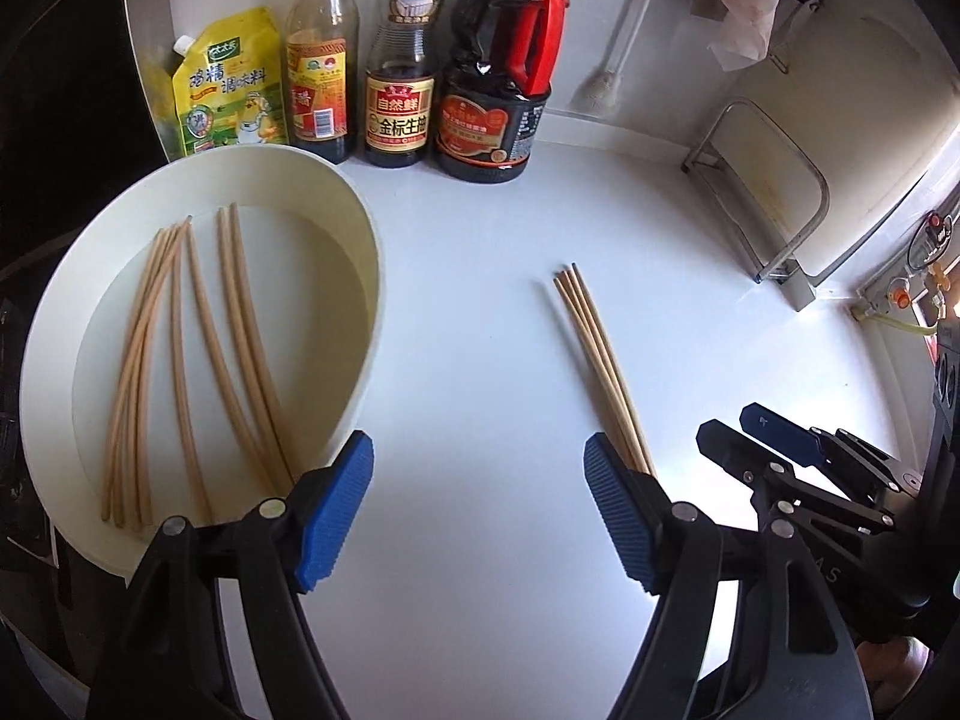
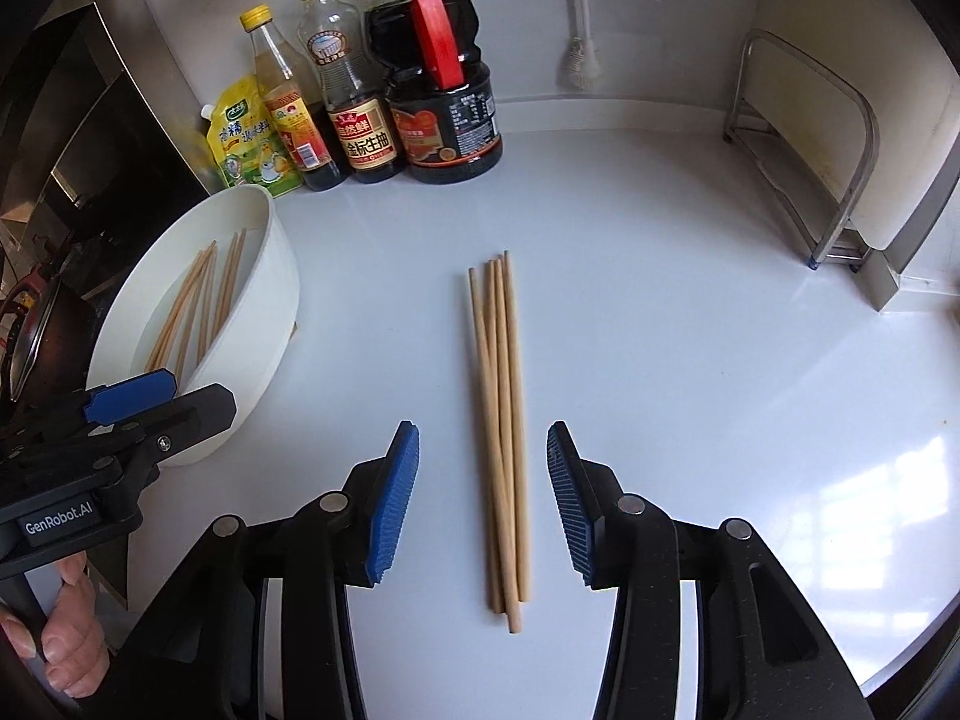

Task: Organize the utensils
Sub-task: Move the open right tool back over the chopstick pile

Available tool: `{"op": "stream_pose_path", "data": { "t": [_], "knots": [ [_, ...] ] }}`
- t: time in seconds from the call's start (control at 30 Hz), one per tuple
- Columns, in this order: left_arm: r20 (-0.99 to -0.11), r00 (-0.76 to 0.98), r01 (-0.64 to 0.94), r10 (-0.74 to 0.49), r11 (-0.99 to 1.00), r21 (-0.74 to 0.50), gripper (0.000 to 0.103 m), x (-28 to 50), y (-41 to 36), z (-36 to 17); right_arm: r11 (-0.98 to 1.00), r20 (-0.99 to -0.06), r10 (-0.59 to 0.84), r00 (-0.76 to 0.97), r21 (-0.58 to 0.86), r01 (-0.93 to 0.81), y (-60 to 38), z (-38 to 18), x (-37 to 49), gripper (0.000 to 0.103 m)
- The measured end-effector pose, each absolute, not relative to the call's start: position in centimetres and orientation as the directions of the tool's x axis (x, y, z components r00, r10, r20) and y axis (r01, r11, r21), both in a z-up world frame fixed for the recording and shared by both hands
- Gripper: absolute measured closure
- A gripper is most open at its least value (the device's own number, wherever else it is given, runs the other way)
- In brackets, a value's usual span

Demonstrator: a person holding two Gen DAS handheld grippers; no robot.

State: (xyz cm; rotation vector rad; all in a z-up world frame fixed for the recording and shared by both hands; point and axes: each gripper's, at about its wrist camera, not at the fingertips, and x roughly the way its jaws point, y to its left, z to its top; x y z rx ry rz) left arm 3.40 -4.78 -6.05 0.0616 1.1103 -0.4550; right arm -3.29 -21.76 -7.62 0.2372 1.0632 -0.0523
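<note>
Several chopsticks [image 1: 180, 360] already lie in the white basin [image 1: 372, 276] at the frame's left, while a loose bundle [image 2: 501, 438] waits mid-counter. Both the left gripper [image 1: 480, 516] and right gripper [image 2: 480, 504] are spread wide, holding nothing; the right one straddles the bundle, which is judged still to be sorted.

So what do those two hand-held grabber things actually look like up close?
Both the left gripper and the right gripper have black plastic linkage arms with round silver pivot pins. Their jaws carry ribbed blue rubber pads. One body reads "GenRobot.AI" in white. No cables show.
</note>
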Motion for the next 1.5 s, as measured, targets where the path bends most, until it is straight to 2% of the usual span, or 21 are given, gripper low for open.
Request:
{"op": "stream_pose_path", "data": {
  "t": [0.93, 1.5],
  "knots": [
    [-0.906, 0.349, 0.337, -0.238, 0.935, -0.115, 0.028, 3.8, -8.8, -10.4, 0.972, -0.902, 0.102, 0.42, 0.18, 0.15, -25.8, -14.9, -1.9, 0.057],
    [-0.912, 0.346, 0.321, -0.22, 0.941, -0.105, 0.027, 3.6, -9.0, -11.5, 0.988, -0.903, 0.1, 0.419, 0.14, 0.067, -23.9, -15.8, -1.1, 0.057]
  ]
}}
